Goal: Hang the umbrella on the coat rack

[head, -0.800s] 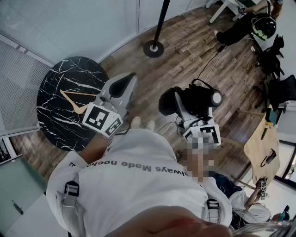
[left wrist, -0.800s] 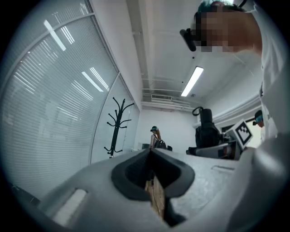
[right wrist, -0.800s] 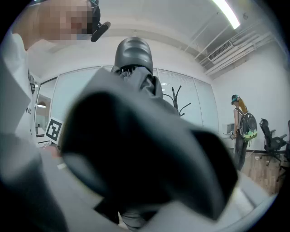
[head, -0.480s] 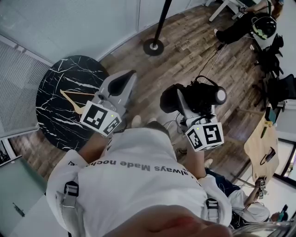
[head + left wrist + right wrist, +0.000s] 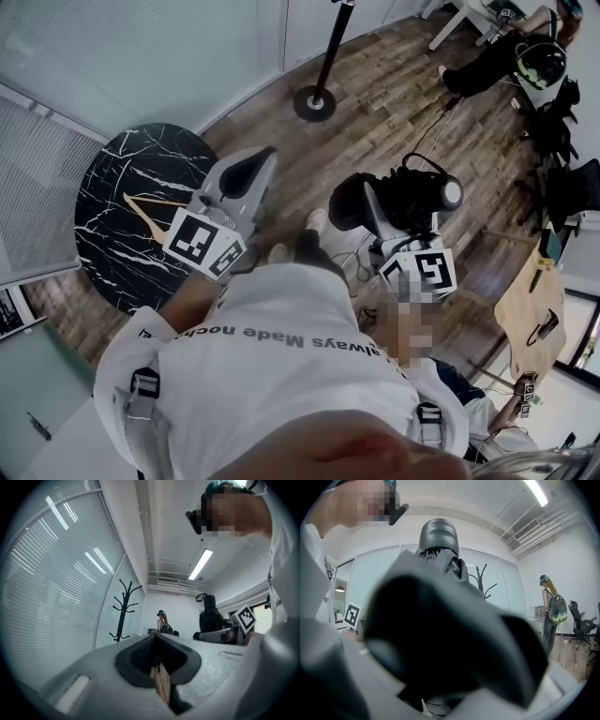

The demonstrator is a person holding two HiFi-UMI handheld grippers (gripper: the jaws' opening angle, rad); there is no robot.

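Far left, a wooden clothes hanger (image 5: 150,204) lies on the round black marble surface (image 5: 112,253). The left gripper (image 5: 261,161) points level, jaws pressed together on nothing, probably kept free to help. The tall black coat rack (image 5: 323,66) stands ahead, well apart. On the right, the right gripper (image 5: 382,208) has wide jaws clamped round the folded black umbrella (image 5: 424,195), whose capped end pokes past them, ready for a hook.

Bright, even lighting; fisheye edges; blurred foreground.
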